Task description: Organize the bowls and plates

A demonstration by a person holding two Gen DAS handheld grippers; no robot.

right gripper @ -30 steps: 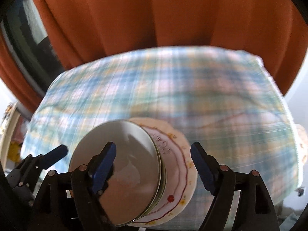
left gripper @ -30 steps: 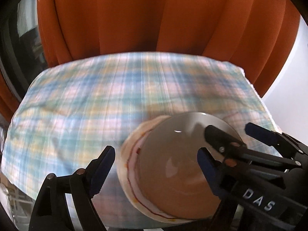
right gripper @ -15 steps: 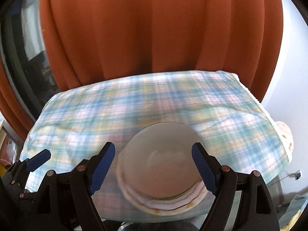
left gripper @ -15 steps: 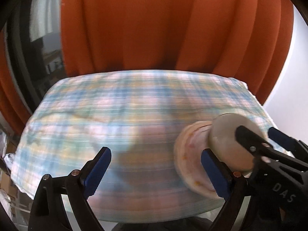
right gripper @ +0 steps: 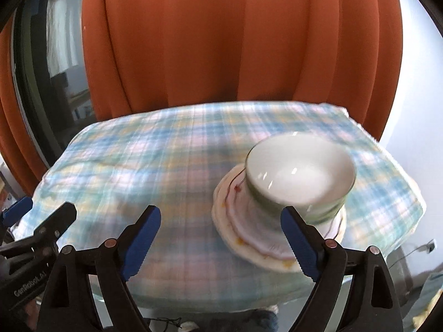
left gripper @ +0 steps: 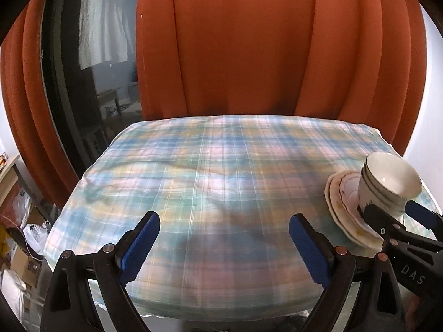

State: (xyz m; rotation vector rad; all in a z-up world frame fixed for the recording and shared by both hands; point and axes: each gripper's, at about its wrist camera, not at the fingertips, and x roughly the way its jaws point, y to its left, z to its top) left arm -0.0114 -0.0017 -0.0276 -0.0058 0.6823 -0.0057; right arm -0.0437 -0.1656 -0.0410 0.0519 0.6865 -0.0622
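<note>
A stack of white bowls with green bands (right gripper: 300,177) stands on a stack of cream plates with red and yellow trim (right gripper: 249,238) on the plaid tablecloth (right gripper: 155,160). The same stack shows at the right of the left wrist view: bowls (left gripper: 389,185) on plates (left gripper: 344,207). My right gripper (right gripper: 220,238) is open and empty, back from the stack near the table's front edge. My left gripper (left gripper: 224,246) is open and empty, to the left of the stack. Each gripper appears at the side of the other's view.
Orange curtains (left gripper: 249,41) hang behind the table. A dark window (left gripper: 91,83) is at the back left. Clutter and bags (left gripper: 25,238) lie on the floor to the left. A white wall (right gripper: 415,96) is at the right.
Both grippers have pulled up and back from the stack, which stays on the cloth. The left gripper has swung left, so the stack now sits at the right of its view.
</note>
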